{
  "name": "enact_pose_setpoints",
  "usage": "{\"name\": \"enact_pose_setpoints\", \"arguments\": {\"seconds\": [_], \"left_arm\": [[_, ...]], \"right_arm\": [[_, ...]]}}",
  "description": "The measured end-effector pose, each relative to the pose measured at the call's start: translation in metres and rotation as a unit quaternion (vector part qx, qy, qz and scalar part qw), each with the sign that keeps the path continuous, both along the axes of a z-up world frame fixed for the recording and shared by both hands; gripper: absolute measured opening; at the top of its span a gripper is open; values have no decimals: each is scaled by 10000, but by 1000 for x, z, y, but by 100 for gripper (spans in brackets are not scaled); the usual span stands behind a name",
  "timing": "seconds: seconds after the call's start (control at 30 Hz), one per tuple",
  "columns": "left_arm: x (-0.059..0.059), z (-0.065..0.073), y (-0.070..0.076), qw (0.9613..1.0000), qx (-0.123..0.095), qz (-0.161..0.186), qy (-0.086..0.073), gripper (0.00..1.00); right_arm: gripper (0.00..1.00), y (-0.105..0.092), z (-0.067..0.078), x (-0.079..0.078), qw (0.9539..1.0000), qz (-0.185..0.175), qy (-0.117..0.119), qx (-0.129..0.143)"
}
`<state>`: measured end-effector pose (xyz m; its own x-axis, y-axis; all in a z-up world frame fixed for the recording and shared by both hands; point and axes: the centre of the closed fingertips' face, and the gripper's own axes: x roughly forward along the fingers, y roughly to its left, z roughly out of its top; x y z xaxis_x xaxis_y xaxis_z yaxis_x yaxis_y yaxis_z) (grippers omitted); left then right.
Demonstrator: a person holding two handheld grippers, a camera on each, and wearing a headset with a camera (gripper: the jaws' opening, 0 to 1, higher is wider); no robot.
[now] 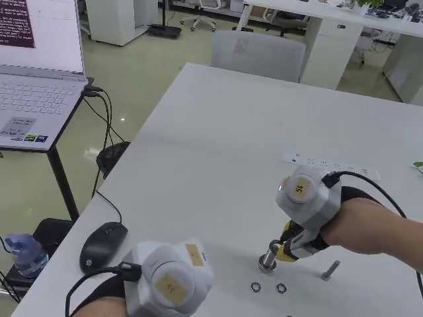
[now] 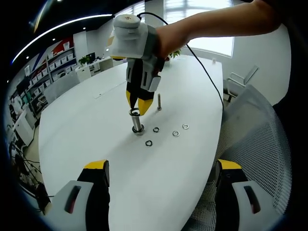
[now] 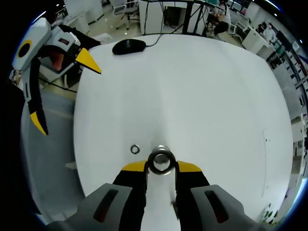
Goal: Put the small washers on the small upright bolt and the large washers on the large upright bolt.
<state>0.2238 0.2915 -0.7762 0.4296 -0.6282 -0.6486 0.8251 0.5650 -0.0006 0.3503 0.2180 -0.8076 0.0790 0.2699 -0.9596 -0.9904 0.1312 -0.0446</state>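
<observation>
The right hand-held gripper [image 2: 136, 108] seems to pinch a washer [image 3: 151, 161] atop the large bolt [image 2: 138, 124], while the left hand-held gripper [image 2: 162, 166] hangs spread.

Large bolt [image 1: 267, 261] top hidden by jaws, laptop [image 1: 33, 99] cropped left

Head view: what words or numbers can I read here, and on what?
"54", likely: round sticker on the right claw.
Round label on the left claw: blurred.
Laptop screen text: too blurred.
Laptop palm-rest stickers: too small.
</observation>
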Motion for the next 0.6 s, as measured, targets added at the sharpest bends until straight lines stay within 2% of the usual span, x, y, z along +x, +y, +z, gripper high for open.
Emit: {"name": "enact_pose_setpoints", "arguments": {"seconds": [0.6], "left_arm": [[-2, -4, 3, 10000, 54, 11, 72, 90]], "right_arm": [[22, 3, -16, 3, 9998, 98, 74, -142]]}}
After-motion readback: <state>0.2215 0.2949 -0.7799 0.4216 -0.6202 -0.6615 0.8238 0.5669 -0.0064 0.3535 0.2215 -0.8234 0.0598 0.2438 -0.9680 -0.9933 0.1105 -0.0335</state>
